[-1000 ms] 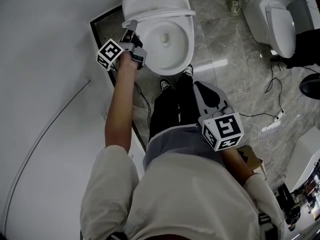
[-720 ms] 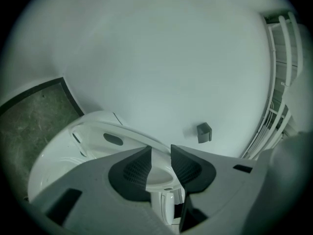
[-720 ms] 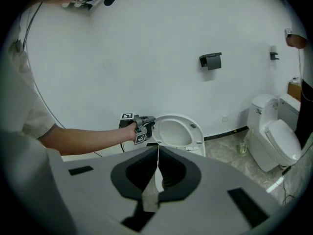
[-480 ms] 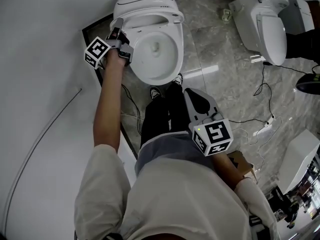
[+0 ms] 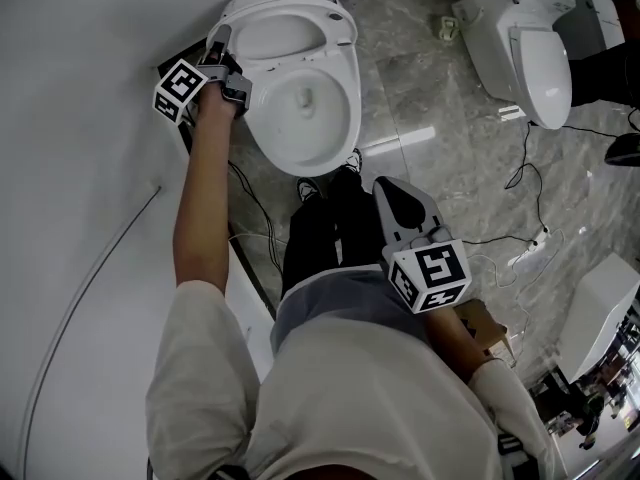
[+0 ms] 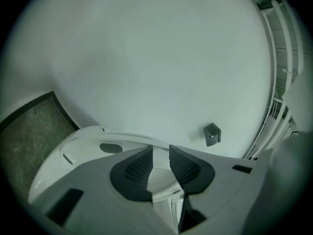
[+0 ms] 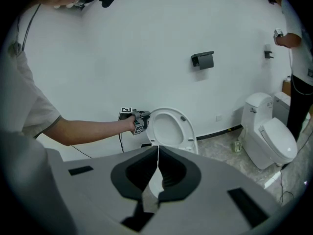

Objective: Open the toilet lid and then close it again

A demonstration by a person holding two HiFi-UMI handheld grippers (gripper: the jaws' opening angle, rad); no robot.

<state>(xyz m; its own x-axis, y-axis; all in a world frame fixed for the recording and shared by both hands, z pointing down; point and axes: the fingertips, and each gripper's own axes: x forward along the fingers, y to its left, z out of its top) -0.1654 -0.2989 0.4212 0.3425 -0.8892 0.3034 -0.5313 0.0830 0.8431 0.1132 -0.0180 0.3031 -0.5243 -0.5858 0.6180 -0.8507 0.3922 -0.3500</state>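
Lid (image 5: 285, 33) is up, standing at 12 o'clock of the bowl (image 5: 305, 108), so step 1 of 2 looks done or nearly so; closing is left. Left gripper (image 5: 215, 40) sits on the lid's 9 o'clock edge; its jaws have just been closing and pinch the rim between the pads. Right gripper (image 5: 393, 196) hangs at 5 o'clock of the bowl, well apart, jaws pressed together, empty.
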